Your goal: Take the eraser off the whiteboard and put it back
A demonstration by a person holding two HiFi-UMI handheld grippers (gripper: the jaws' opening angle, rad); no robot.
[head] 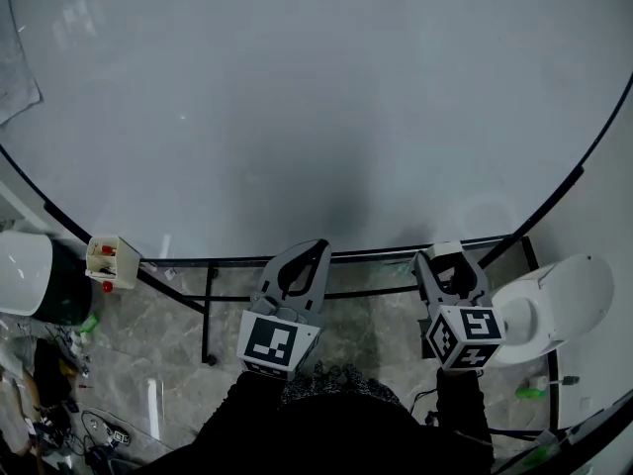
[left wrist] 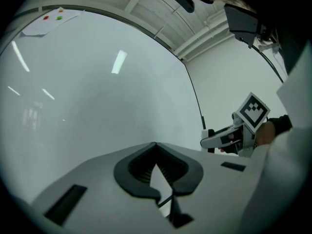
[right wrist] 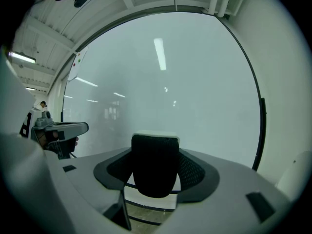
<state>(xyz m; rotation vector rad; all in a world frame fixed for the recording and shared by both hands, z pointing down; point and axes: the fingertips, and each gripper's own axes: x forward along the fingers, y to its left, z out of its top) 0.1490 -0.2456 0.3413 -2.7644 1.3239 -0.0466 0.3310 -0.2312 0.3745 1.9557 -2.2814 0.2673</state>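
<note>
The right gripper (right wrist: 155, 152) is closed on the eraser (right wrist: 154, 172), near the whiteboard (right wrist: 185, 72). The left gripper (left wrist: 155, 145) is closed and holds nothing.

No word, number or brand can be read anywhere. The only printed signs are black-and-white square markers (head: 269, 341) (patterns, not letters): one on the cube of the left tool (head: 305, 257), one on the cube of the right tool (head: 450, 265), this one also showing in the left gripper view.
</note>
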